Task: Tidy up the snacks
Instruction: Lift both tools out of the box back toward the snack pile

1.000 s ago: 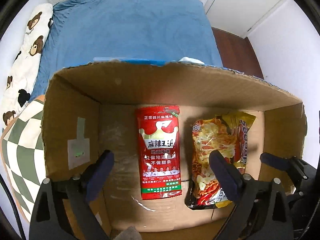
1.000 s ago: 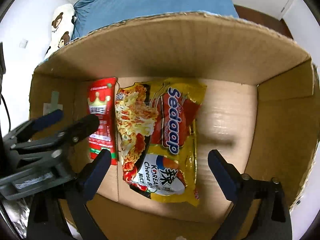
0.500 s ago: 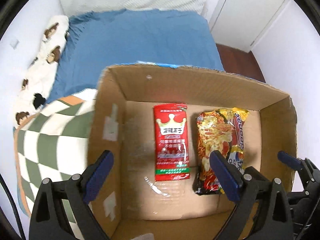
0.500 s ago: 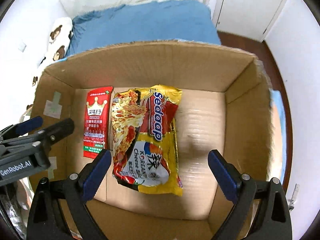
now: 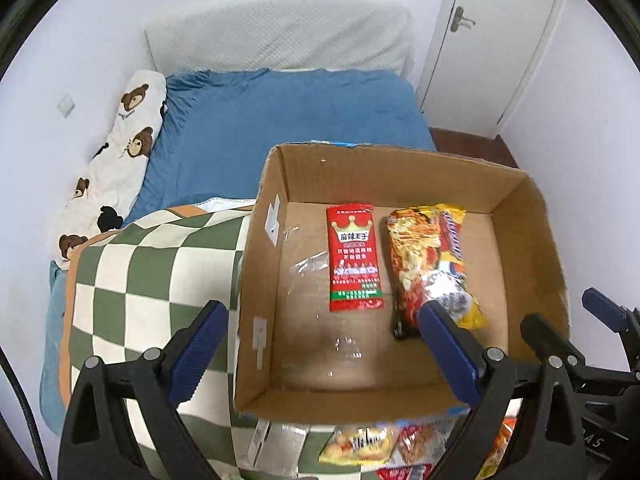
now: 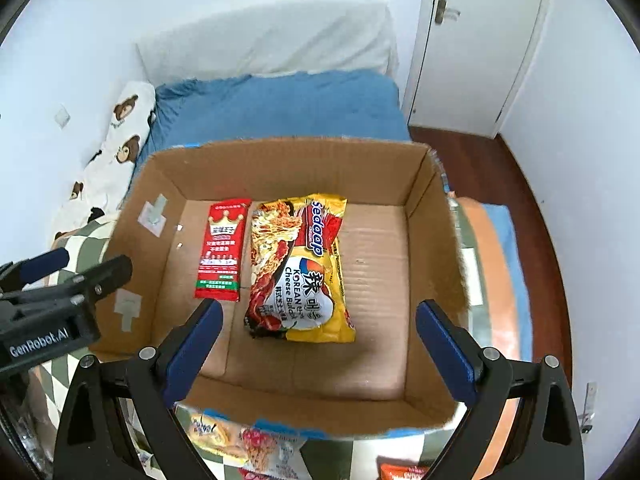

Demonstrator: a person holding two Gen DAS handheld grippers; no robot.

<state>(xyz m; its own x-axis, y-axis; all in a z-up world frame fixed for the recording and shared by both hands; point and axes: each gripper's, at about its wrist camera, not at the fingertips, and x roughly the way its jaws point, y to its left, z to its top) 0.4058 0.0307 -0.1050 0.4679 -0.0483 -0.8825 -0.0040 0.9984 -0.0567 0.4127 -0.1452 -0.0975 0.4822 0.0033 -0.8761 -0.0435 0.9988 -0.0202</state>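
Note:
An open cardboard box (image 5: 256,264) (image 6: 434,216) sits on a bed. Inside lie a red snack packet (image 5: 354,258) (image 6: 222,250) and, to its right, a yellow Sedaap noodle packet (image 5: 434,264) (image 6: 304,268). More snack packets lie outside the box's near wall (image 5: 372,446) (image 6: 240,446). My left gripper (image 5: 320,344) is open and empty, above the box's near left corner. My right gripper (image 6: 320,340) is open and empty, above the box's near side. The left gripper also shows at the left of the right wrist view (image 6: 72,268).
A green-and-white checked blanket (image 5: 144,280) lies under and left of the box. A blue bedsheet (image 5: 280,120) and a bear-print pillow (image 5: 116,172) are behind. A white door (image 5: 492,40) and wooden floor (image 6: 516,184) are at the right.
Both grippers have pulled up and back from inside the box, so the whole box and room now show. Both packets stay where they lay. Jaws remain open.

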